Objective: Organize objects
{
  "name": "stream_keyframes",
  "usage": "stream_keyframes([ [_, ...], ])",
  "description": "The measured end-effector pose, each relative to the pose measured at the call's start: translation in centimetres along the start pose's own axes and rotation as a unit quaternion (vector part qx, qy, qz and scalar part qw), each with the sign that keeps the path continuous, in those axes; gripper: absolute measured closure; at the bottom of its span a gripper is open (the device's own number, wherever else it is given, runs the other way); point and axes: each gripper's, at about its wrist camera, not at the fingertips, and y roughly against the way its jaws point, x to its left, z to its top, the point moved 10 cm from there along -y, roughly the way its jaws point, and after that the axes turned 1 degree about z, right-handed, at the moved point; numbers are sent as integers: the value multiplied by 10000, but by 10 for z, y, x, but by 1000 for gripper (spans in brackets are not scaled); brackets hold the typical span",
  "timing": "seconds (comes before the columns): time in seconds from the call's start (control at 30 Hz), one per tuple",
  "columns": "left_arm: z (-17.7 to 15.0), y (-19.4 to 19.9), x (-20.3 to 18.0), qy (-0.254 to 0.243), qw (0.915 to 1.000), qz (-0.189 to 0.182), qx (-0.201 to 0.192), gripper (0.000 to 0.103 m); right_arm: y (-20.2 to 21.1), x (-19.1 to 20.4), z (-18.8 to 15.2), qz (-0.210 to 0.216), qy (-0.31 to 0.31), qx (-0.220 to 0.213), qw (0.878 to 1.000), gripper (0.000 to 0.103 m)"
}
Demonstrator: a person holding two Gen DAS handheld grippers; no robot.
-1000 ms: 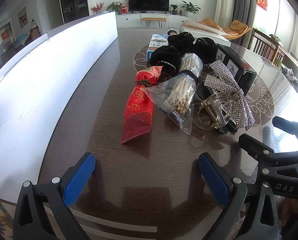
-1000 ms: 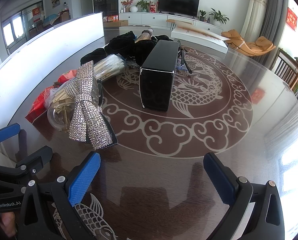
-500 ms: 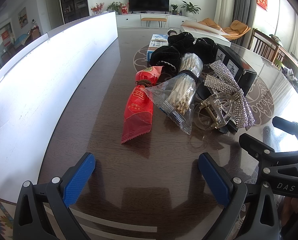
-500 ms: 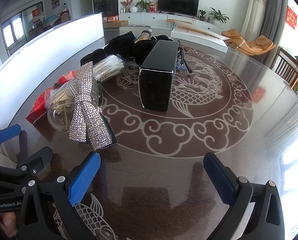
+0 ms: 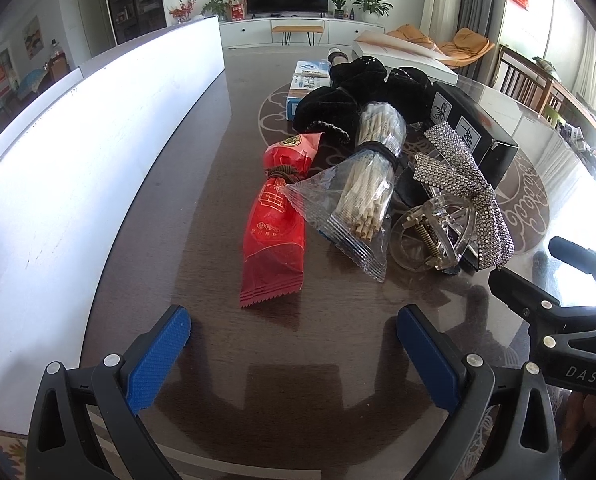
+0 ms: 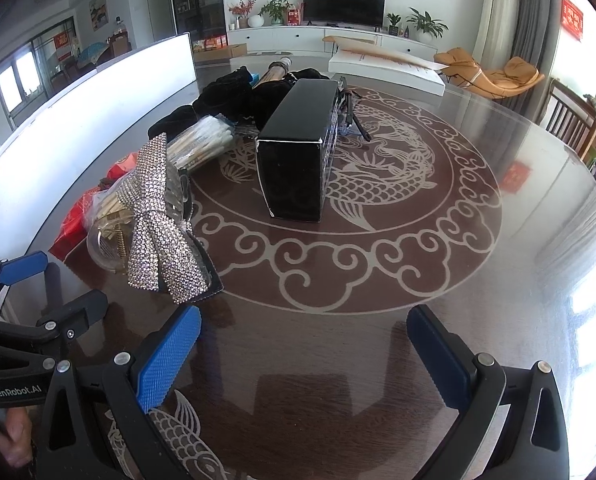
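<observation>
Lying clustered along the worktop's point(image 5: 146, 240) left edge: one red packet point(image 5: 274, 220), one stick bag point(image 5: 361, 196), one clear clip point(image 5: 433, 236), one rhinestone bow point(image 6: 158, 224), one black box point(image 6: 298, 148). Both tongs, left point(image 5: 294, 354) and right point(image 6: 303, 354), gape wide, empty; nothing has shifted since before.

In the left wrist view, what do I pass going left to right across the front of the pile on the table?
Red snack packet → clear bag of sticks → clear hair claw clip → rhinestone bow.
</observation>
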Motion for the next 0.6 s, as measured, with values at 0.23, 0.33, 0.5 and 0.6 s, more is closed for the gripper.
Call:
stream_keyframes([
  [0.23, 7, -7, -4, -41, 10000, -22, -6, 0, 0, -1, -1, -33, -19, 24, 10000, 0],
  [0.33, 15, -13, -3, -43, 10000, -25, -14, 0, 0, -6, -1, -90, -121, 28, 9999, 0],
  [0.5, 24, -18, -2, -56, 10000, -35, -37, 0, 2, -14, -1, -171, -318, -3, 9993, 0],
  [0.6, 28, -21, -2, -36, 10000, -24, -78, 0, 0, -13, 0, -200, -280, 17, 9994, 0],
])
